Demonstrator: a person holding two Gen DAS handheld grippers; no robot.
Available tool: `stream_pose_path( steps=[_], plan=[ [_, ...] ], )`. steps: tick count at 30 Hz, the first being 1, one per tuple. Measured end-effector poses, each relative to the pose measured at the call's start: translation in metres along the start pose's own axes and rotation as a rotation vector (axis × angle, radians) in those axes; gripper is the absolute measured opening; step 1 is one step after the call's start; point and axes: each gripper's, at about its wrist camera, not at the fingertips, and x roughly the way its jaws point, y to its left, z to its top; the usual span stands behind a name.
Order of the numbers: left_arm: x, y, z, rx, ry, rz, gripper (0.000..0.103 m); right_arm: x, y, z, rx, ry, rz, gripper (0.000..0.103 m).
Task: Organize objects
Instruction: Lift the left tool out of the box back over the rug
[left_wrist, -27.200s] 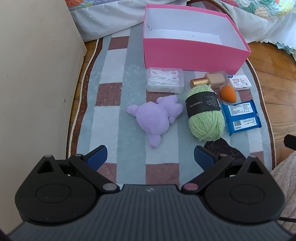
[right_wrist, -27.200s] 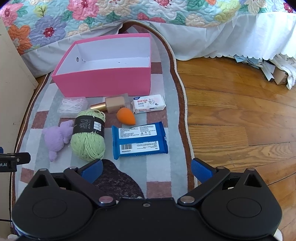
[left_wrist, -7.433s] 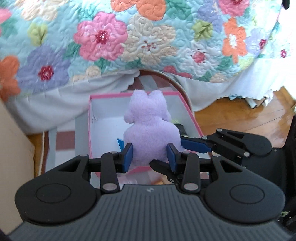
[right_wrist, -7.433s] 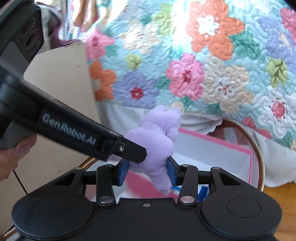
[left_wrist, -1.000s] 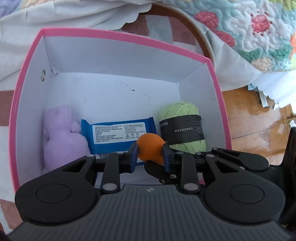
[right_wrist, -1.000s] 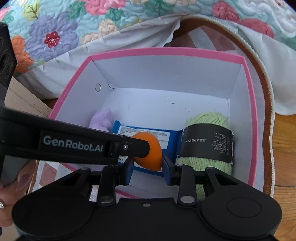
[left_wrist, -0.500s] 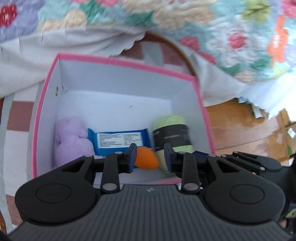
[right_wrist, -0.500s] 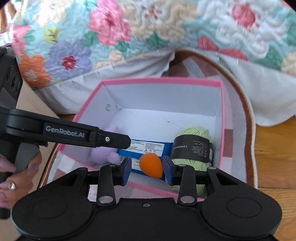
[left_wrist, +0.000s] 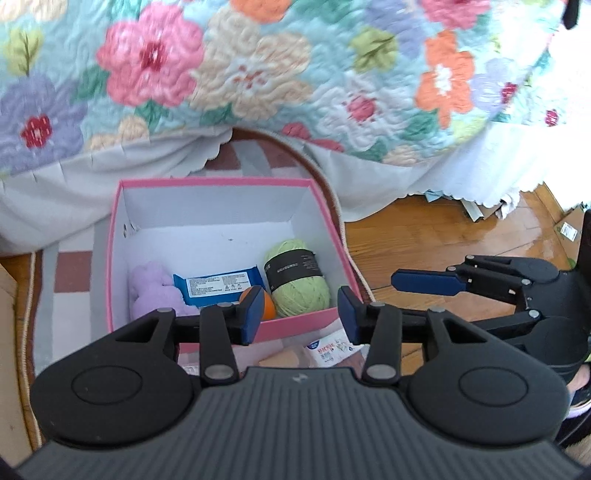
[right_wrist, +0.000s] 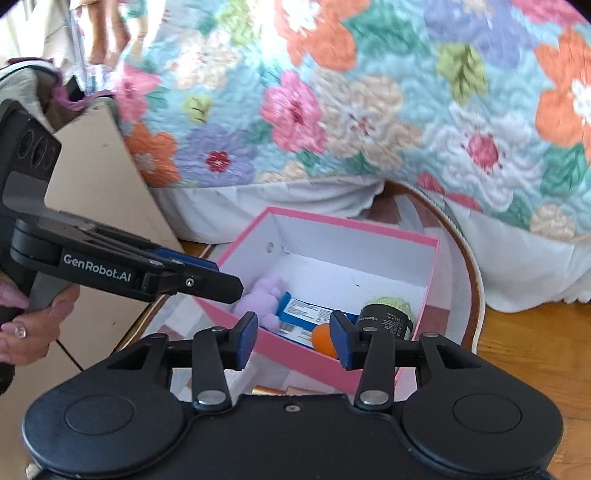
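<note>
A: Four things lie in the pink box (left_wrist: 306, 322), and one is half hidden. The orange sponge (left_wrist: 268, 307) sits behind the left gripper (left_wrist: 300, 310)'s blue pad in the left wrist view; in the right wrist view the right gripper (right_wrist: 293, 339)'s pad cuts off its right side.

B: And the rest?

A: One purple plush toy (left_wrist: 151, 291) at the box's left end, one blue wipes pack (left_wrist: 218, 286) next to it, one green yarn ball (left_wrist: 301, 290) with a black band at the right end. The sponge lies in front, touching the pack and close to the yarn.

B: The tongs?

A: Both pairs are spreading apart, and nothing is between either pair. They hang above the box's near wall, clear of it.

B: What else is cut off?

A: Below the near wall, on the rug (left_wrist: 72, 280), a small white packet (left_wrist: 327, 349) peeks between the left gripper's fingers. Beside it is something tan that I cannot make out, and in the right wrist view there is a gold glint at the gripper body's edge. A hand (right_wrist: 22, 332) shows only partly, on the left gripper's handle.

B: Room around the box?

A: The floral quilt (left_wrist: 258, 74) and its white skirt hang just behind the far wall. A beige panel (right_wrist: 107, 206) stands to the left. To the right, the rug's edge and then bare wood floor (left_wrist: 443, 240). The box's back half is unfilled.
</note>
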Motion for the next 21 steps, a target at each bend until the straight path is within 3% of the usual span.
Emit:
stream_pose_path(
  steps=[9, 15, 21],
  plan=[
    [-0.033, -0.035, -0.028, 0.062, 0.000, -0.001, 0.048, -0.053, 0.028, -0.023, -0.093, -0.031, -0.006, 0.064],
    [-0.033, -0.047, -0.051, 0.091, 0.057, 0.039, 0.050, -0.068, 0.037, -0.046, -0.128, -0.004, -0.024, 0.067],
    [-0.027, -0.050, -0.071, 0.059, 0.149, 0.060, 0.052, -0.079, 0.041, -0.064, -0.136, 0.012, -0.036, 0.072]
  ],
)
